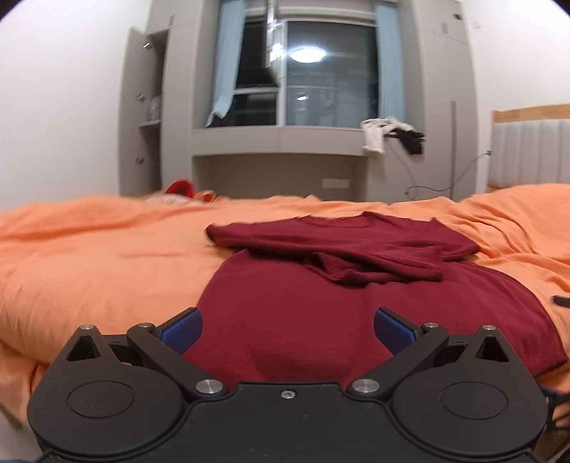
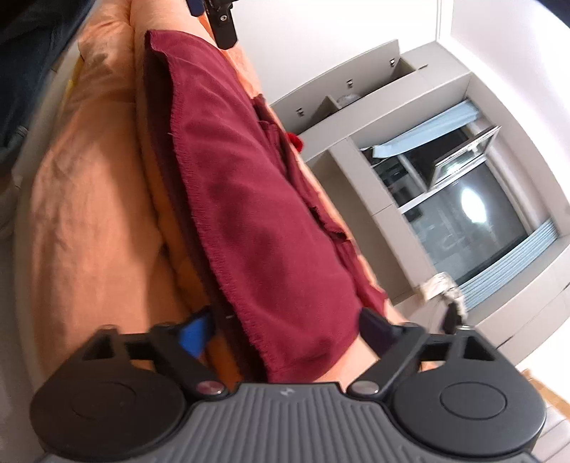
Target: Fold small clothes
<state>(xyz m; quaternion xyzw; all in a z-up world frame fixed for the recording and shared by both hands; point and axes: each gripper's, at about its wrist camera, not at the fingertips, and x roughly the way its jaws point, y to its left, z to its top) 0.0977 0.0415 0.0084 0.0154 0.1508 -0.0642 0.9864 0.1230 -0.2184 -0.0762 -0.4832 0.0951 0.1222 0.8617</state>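
A maroon shirt (image 1: 302, 295) lies flat on the orange bedsheet (image 1: 107, 256), its sleeves (image 1: 356, 253) folded in across the chest at the far end. My left gripper (image 1: 288, 329) is open wide just above the near hem, and nothing is between its blue pads (image 1: 185, 329). In the rolled right wrist view the shirt (image 2: 242, 199) runs up the frame. My right gripper (image 2: 285, 329) straddles the hem's near corner, with cloth in the gap but not pinched. A black finger of the left gripper (image 2: 222, 25) shows at the shirt's other hem corner.
A grey cabinet and window unit (image 1: 285, 142) stands behind the bed, with white and black clothes (image 1: 377, 137) hanging off its ledge. A red item (image 1: 180, 187) lies at the bed's far edge. A padded headboard (image 1: 527, 153) is on the right. A person's dark trousers (image 2: 28, 71) are beside the bed.
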